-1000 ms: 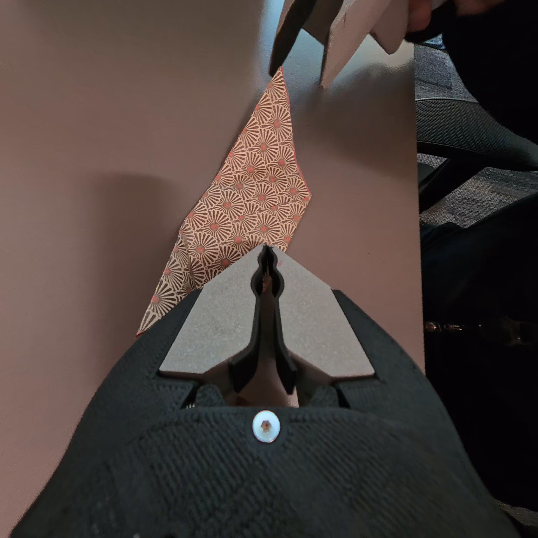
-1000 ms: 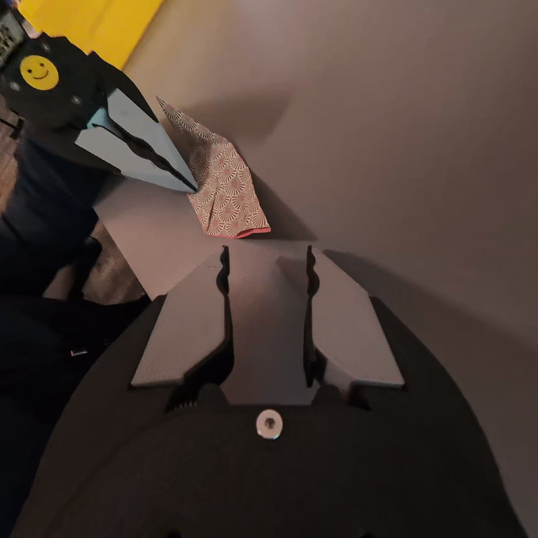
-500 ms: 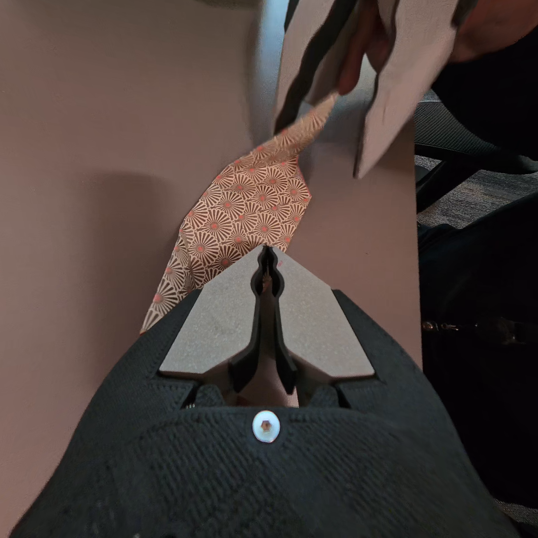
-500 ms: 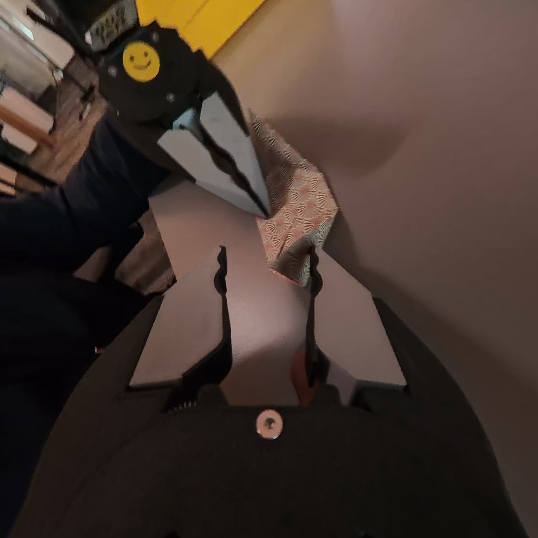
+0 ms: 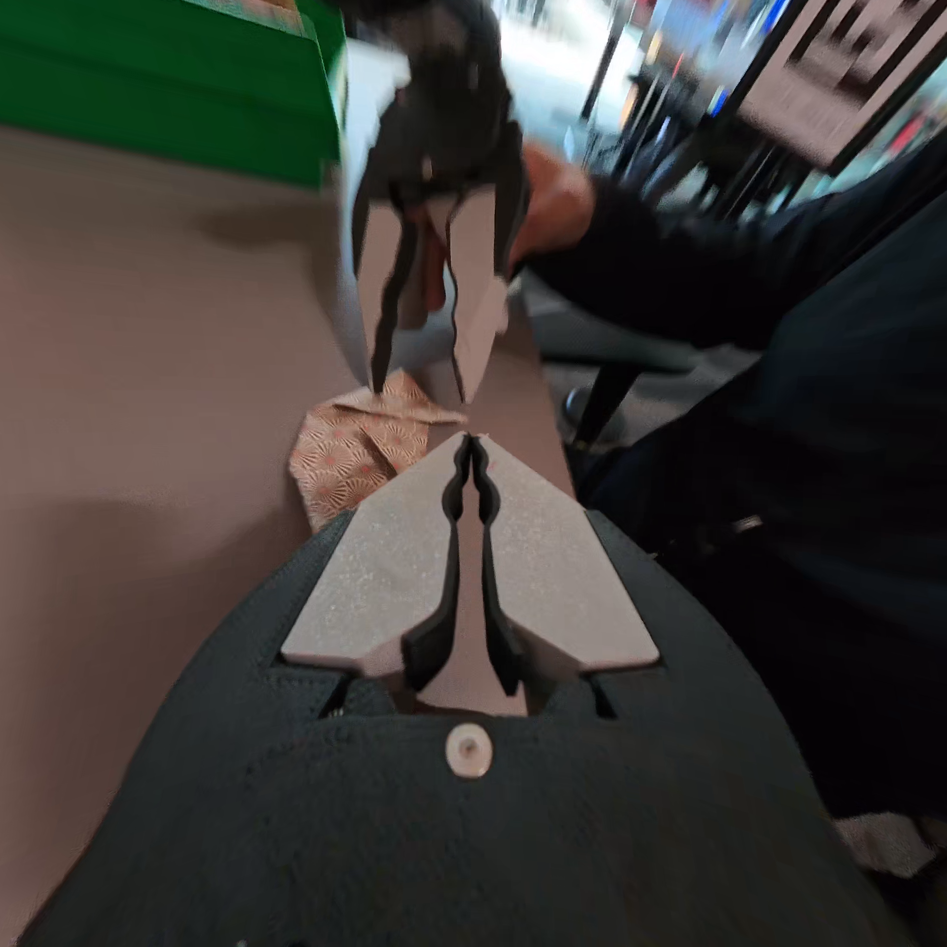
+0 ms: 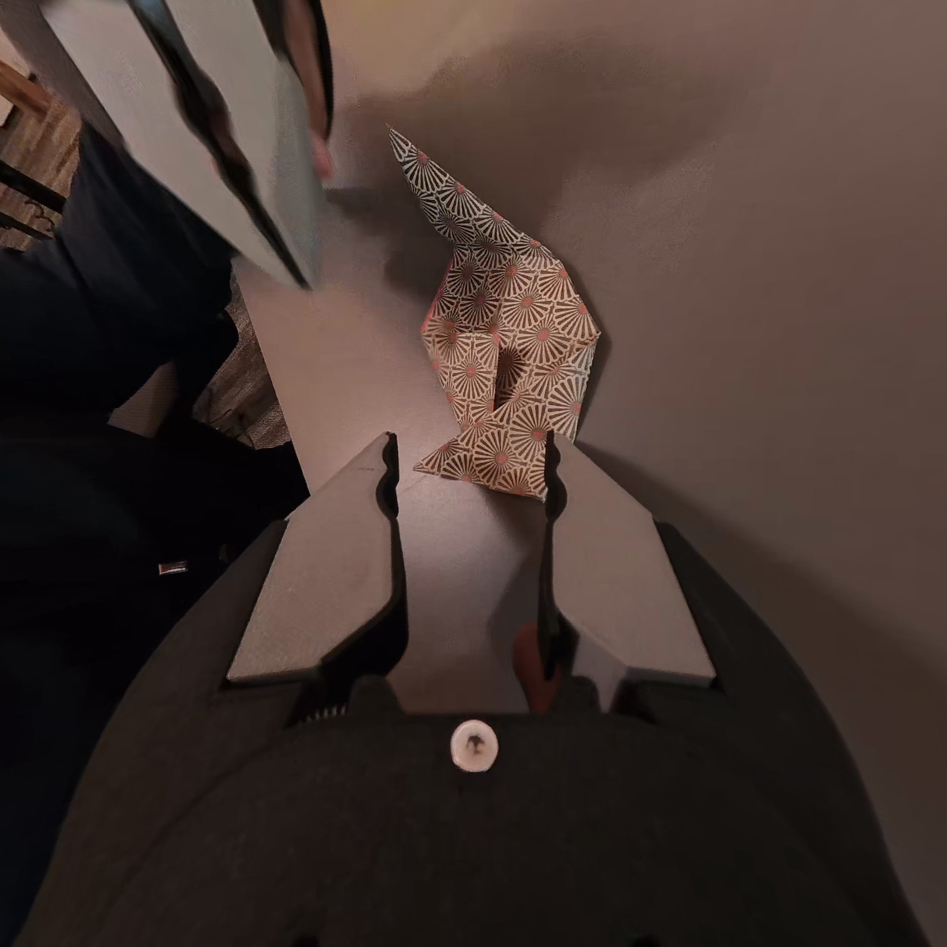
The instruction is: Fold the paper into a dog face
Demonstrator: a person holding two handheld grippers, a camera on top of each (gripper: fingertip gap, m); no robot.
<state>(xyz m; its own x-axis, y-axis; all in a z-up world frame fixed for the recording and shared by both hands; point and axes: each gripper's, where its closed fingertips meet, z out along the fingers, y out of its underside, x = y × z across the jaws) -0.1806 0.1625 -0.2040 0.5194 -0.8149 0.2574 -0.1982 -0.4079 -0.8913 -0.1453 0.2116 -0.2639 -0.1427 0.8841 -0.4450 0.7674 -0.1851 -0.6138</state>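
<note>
We cannot make out the room behind the right gripper (image 5: 417, 397) in the left wrist view: it is smeared, and the gripper's body runs off the top edge. Our left gripper (image 5: 471, 439) covers the near part of the folded paper (image 5: 358, 451), so we cannot tell whether its fingers (image 5: 410, 543) touch the sheet. In the right wrist view the left gripper (image 6: 302, 279) is blurred and cut by the top edge. One of the right gripper's fingers (image 6: 610, 558) hides the paper's near corner, and we cannot tell if it touches. The counter (image 6: 768, 358) runs out of frame.
</note>
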